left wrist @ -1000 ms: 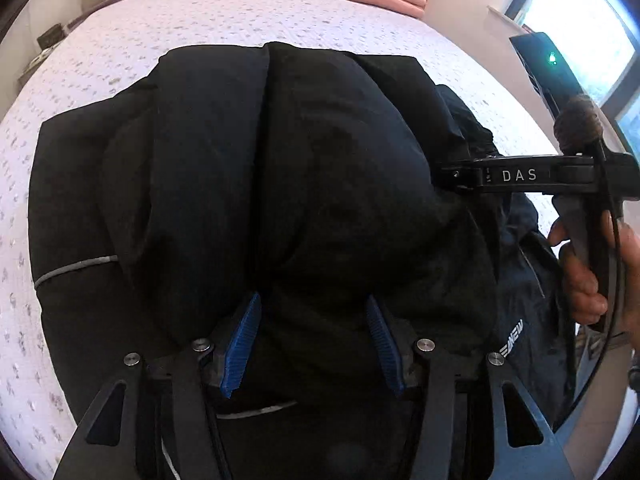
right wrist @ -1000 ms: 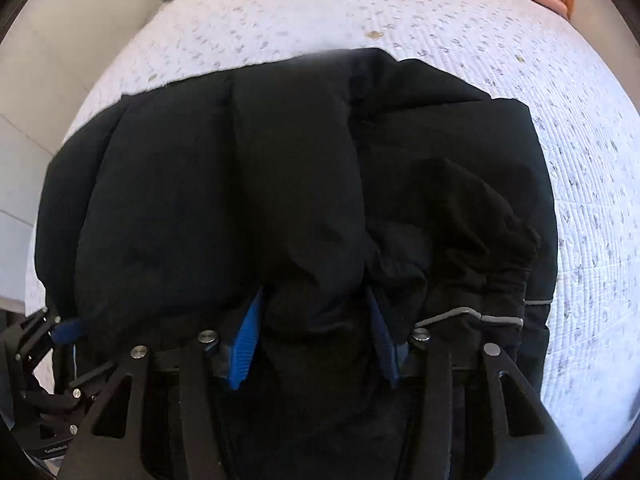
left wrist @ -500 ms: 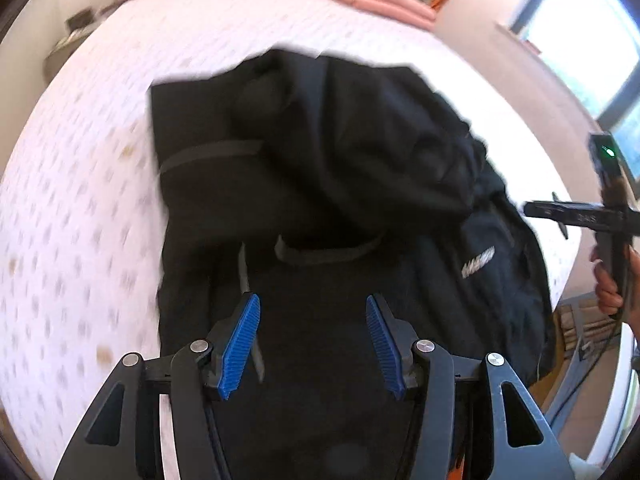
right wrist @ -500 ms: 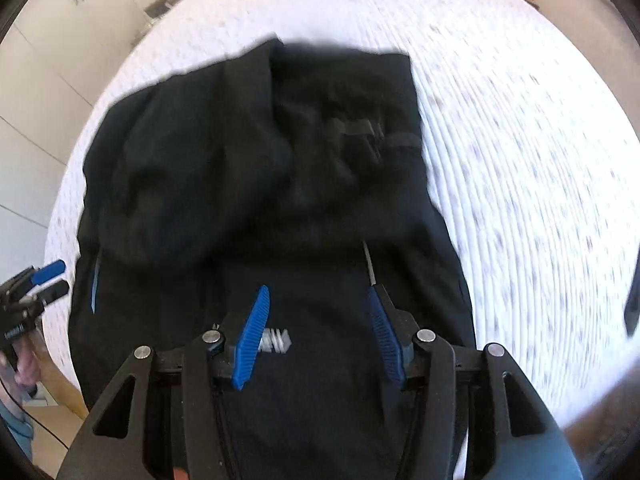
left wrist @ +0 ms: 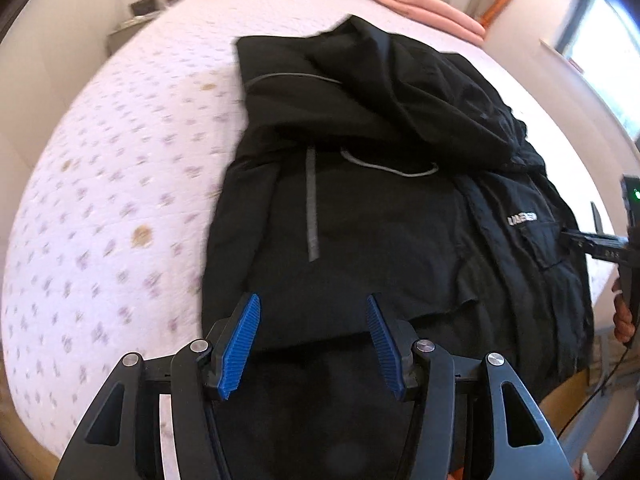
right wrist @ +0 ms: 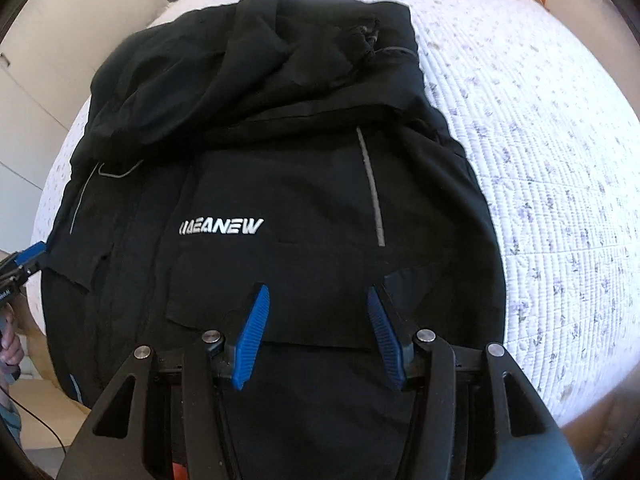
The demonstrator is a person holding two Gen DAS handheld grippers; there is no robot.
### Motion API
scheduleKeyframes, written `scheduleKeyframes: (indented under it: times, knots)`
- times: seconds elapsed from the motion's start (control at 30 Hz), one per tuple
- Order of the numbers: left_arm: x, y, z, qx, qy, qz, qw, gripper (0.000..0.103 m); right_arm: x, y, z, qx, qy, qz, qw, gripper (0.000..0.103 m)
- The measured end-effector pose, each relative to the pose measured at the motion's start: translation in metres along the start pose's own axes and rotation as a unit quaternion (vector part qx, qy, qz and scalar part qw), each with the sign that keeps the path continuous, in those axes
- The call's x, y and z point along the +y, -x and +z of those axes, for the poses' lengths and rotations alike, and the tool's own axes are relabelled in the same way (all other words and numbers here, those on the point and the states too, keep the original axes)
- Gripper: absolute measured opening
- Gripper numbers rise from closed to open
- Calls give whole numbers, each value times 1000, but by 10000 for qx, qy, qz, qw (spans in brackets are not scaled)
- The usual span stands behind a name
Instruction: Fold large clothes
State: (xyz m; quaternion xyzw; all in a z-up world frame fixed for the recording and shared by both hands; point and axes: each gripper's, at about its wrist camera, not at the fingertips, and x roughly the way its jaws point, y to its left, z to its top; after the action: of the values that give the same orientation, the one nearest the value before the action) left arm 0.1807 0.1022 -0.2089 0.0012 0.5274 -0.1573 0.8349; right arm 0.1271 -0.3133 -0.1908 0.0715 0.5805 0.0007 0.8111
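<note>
Both grippers stand with jaws apart, gripping nothing: left gripper [left wrist: 313,342] and right gripper [right wrist: 318,336] hover over the near hem of the black fabric jacket [right wrist: 280,184]. It lies partly folded on the white quilted bed [right wrist: 540,160], sleeves bunched at its far end, white logo [right wrist: 221,226] facing up.

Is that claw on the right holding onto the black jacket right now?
No, the right gripper is open above the black jacket, with nothing between its blue pads.

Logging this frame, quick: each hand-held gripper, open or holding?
Left hand-held gripper: open, holding nothing, above the black jacket.
Right hand-held gripper: open, holding nothing.
</note>
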Motion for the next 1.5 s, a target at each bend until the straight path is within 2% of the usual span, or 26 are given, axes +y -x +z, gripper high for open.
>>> scheduleKeyframes:
  times: [0.13, 0.2, 0.33, 0.47, 0.7, 0.8, 0.9, 1.0, 1.1, 1.2, 1.33, 1.43, 1.47, 1.5]
  knots:
    - [26, 21, -27, -218, 411, 236, 9986, 57, -15, 17, -31, -329, -132, -87, 9993, 55]
    - [38, 32, -40, -222, 617, 234, 9976, 57, -30, 31, -48, -391, -290, -137, 9987, 56]
    - [63, 47, -69, 108, 1052, -137, 9943, 58, -52, 59, -82, -429, -676, -294, 9964, 63]
    - [71, 40, -96, 527, 1142, -527, 9907, 59, -82, 85, -110, -512, -930, -396, 9936, 68]
    - [70, 16, -133, 870, 1358, -499, 9856, 59, -125, 89, -160, -399, -1470, -455, 9873, 69]
    - [73, 16, -143, 742, 1503, -626, 9839, 59, -143, 81, -178, -294, -1636, -174, 9859, 69]
    - [77, 15, -150, 839, 1607, -797, 9802, 59, -151, 63, -192, -131, -1750, 288, 9841, 69]
    - [76, 15, -160, 1000, 1539, -866, 9792, 59, -140, 44, -198, 1, -1719, 598, 9833, 69]
    - [72, 14, -169, 1124, 1485, -769, 9795, 59, -136, 31, -203, 129, -1651, 765, 9832, 69]
    - [72, 12, -179, 1173, 1545, -981, 9761, 59, -134, 25, -211, 183, -1687, 1092, 9794, 72]
    - [67, 3, -188, 1268, 1692, -1111, 9711, 59, -127, 15, -216, 290, -1634, 1270, 9779, 73]
    - [52, 1, -187, 1229, 1588, -1028, 9742, 59, -121, 7, -214, 370, -1619, 1438, 9756, 73]
    - [49, 3, -187, 1186, 1505, -1023, 9761, 51, -116, 8, -214, 343, -1543, 1387, 9776, 73]
    - [46, 5, -183, 1152, 1443, -1037, 9773, 31, -112, 10, -210, 319, -1477, 1362, 9791, 63]
